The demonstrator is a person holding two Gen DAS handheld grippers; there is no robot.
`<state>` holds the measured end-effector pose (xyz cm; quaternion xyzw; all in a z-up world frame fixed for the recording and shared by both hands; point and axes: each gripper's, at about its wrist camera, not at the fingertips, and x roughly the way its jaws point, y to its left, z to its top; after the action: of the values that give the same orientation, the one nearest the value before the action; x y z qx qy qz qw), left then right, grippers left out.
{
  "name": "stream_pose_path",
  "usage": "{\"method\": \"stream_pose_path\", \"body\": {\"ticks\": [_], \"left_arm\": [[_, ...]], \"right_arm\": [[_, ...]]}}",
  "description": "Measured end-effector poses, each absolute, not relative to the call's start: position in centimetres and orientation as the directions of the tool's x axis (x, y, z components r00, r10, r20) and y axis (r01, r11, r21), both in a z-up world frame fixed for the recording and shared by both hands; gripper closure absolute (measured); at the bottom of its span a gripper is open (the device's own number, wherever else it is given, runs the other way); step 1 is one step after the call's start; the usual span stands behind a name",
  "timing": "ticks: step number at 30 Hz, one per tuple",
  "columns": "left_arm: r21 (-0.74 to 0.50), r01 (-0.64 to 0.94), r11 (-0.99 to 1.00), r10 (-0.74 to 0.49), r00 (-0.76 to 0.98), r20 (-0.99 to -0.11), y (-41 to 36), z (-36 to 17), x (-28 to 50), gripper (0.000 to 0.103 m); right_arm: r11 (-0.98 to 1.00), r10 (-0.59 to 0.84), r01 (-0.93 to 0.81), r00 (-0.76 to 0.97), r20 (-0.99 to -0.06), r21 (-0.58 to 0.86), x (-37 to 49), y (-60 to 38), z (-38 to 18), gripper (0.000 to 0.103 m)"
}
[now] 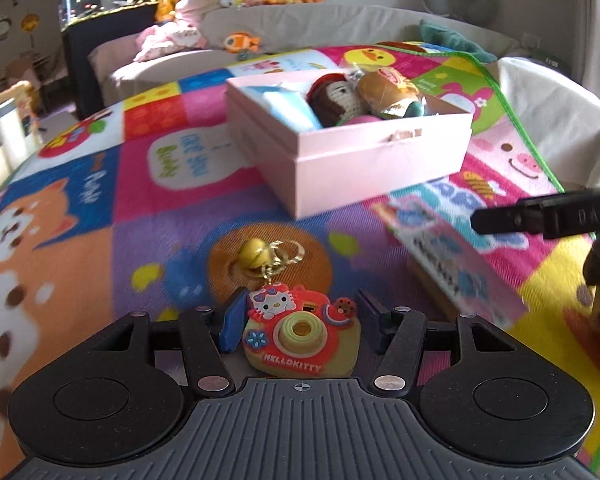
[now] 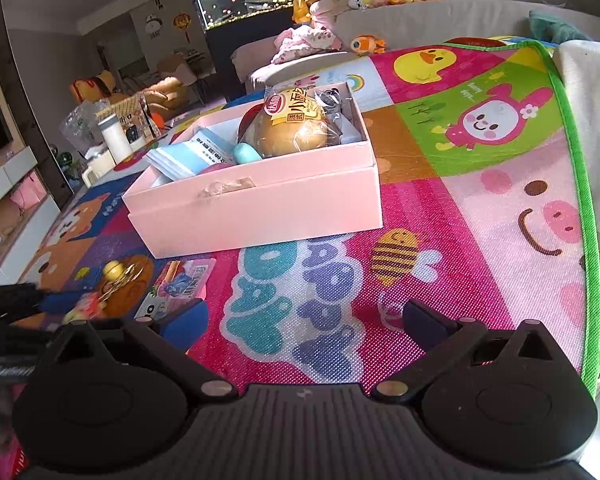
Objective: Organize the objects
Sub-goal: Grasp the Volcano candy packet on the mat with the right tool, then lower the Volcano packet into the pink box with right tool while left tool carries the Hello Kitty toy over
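Observation:
A red and yellow Hello Kitty toy camera keychain [image 1: 300,330] with a gold bell [image 1: 254,254] lies on the colourful play mat. My left gripper [image 1: 300,322] is open, with its fingers on either side of the camera. A pink box [image 1: 380,160] stands further back and holds a knitted doll [image 1: 336,100], a wrapped bun [image 1: 392,90] and blue packets [image 1: 288,106]. In the right wrist view the pink box [image 2: 260,208] stands ahead. My right gripper [image 2: 304,320] is open and empty above the mat. The keychain [image 2: 112,276] shows at the left.
A flat pink packet [image 1: 452,264] lies on the mat right of the keychain; it also shows in the right wrist view [image 2: 176,284]. The mat's green edge [image 2: 580,200] runs along the right. A sofa with plush toys [image 1: 240,42] and a fish tank [image 2: 252,0] stand behind.

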<state>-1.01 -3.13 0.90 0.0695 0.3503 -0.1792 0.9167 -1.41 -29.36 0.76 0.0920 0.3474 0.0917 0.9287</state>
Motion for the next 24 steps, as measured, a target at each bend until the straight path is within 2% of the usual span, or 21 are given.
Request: {"method": "stream_pose_path", "body": {"ticks": [4, 6, 8, 10, 13, 15, 16, 17, 19, 24], "left_arm": [[0.000, 0.356, 0.934, -0.265, 0.695, -0.668, -2.3, 0.9, -2.3, 0.040], [-0.003, 0.345, 0.939, -0.258, 0.695, -0.671, -2.3, 1.0, -2.6, 0.040], [-0.003, 0.338, 0.941, -0.250, 0.689, -0.680, -2.3, 1.1, -2.7, 0.040], [-0.005, 0.339, 0.941, -0.248, 0.678, -0.692, -2.1, 1.2, -2.9, 0.040], [-0.004, 0.358, 0.934, -0.258, 0.666, -0.700, -1.9, 1.3, -3.2, 0.040], [-0.009, 0.359, 0.933, -0.263, 0.668, -0.696, -1.7, 1.2, -3.6, 0.040], [-0.008, 0.358, 0.934, -0.263, 0.672, -0.692, -1.6, 1.2, -3.7, 0.040], [-0.005, 0.356, 0.934, -0.261, 0.676, -0.689, -1.6, 1.2, -3.9, 0.040], [-0.002, 0.353, 0.935, -0.259, 0.683, -0.683, -1.6, 1.1, -4.3, 0.041], [-0.059, 0.332, 0.941, -0.280, 0.672, -0.685, -0.8, 1.7, -4.0, 0.041]], "right_arm": [[0.935, 0.345, -0.201, 0.709, -0.615, 0.292, -2.2, -27.3, 1.7, 0.000], [0.931, 0.362, -0.251, 0.706, -0.609, 0.263, -2.6, -25.4, 2.3, 0.001], [0.934, 0.356, -0.279, 0.696, -0.624, 0.221, -2.4, -23.6, 2.5, 0.010], [0.941, 0.333, -0.284, 0.674, -0.660, 0.185, -1.8, -22.3, 2.2, 0.015], [0.935, 0.334, -0.319, 0.637, -0.695, 0.157, -1.5, -21.0, 1.7, 0.019], [0.925, 0.336, -0.361, 0.632, -0.699, 0.119, -2.0, -20.2, 1.8, 0.028], [0.918, 0.339, -0.382, 0.629, -0.700, 0.101, -2.3, -20.0, 1.9, 0.044], [0.914, 0.338, -0.396, 0.624, -0.705, 0.087, -2.5, -19.8, 2.0, 0.051], [0.911, 0.343, -0.404, 0.622, -0.704, 0.086, -3.0, -19.9, 2.4, 0.058], [0.913, 0.367, -0.390, 0.653, -0.662, 0.121, -3.7, -21.7, 4.7, 0.062]]}}
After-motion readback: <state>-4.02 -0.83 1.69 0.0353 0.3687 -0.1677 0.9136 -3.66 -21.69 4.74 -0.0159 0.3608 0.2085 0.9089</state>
